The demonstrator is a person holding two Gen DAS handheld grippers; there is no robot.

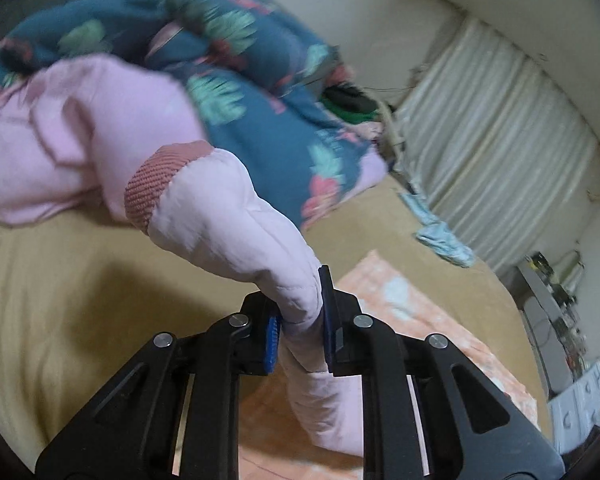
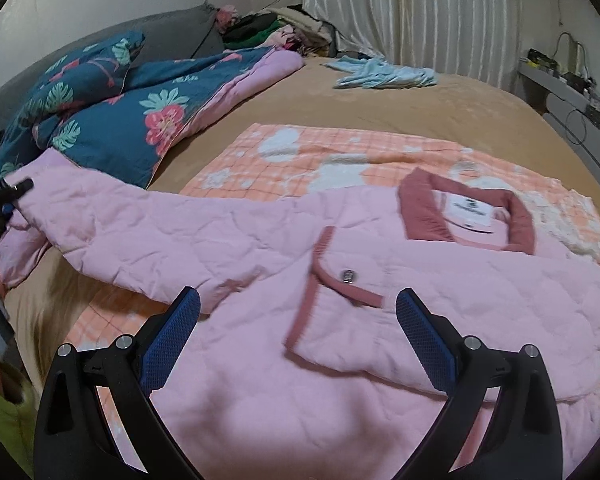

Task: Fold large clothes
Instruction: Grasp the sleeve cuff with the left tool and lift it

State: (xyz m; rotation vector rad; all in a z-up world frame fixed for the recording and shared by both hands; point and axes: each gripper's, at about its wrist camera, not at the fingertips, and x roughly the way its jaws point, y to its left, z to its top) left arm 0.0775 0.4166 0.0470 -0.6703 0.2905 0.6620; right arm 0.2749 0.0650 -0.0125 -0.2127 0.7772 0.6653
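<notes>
- The pale pink quilted jacket with its ribbed rose collar lay spread on a peach checked fleece blanket over the tan bedsheet.
- The left gripper pinched the puffy sleeve near its ribbed rose cuff, lifted off the bed.
- The right gripper hovered with jaws spread wide over the jacket's front, holding nothing.
- The teal floral duvet was bunched at the far left; the left view was blurred.
</notes>
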